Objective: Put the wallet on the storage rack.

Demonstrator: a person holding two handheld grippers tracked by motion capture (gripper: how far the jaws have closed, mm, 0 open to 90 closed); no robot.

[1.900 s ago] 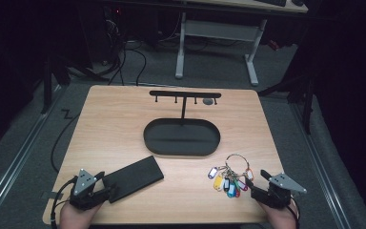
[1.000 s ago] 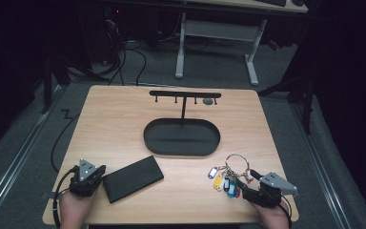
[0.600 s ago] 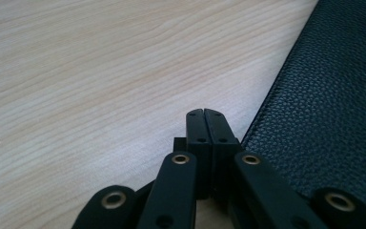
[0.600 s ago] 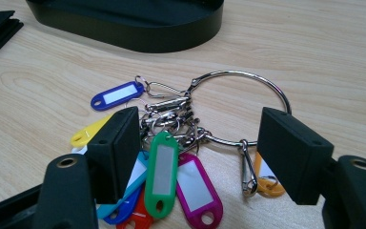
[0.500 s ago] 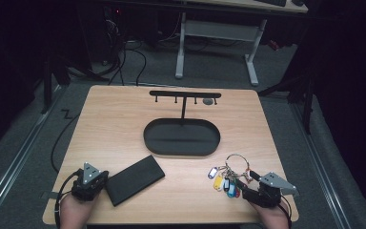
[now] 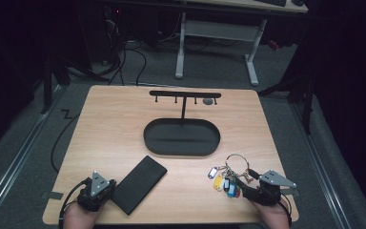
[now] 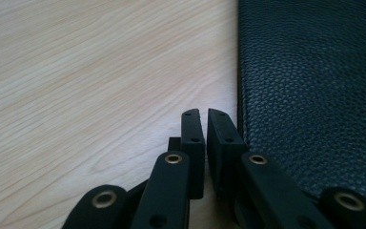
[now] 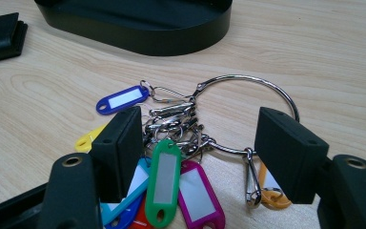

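Key ring point(image 8: 246, 112): lying on the table point(image 6: 114, 124), tags fanned out.
Right gripper point(image 8: 198, 138): jaws standing apart around the ring.
Left gripper point(image 7: 205, 125): jaws nearly together, sitting beside the black case point(image 7: 314, 86).

A fixed high camera looks forward and down over the whole wooden table point(image 6: 109, 129). Each gripper-mounted camera skims low along its own jaws: the left close beside the black case point(image 7: 314, 86), the right over the key ring point(image 8: 238, 114), both also seen from above.

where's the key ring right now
In the high view the key ring lies on the table's near right part, just ahead of the right gripper, in front of the black oval tray.
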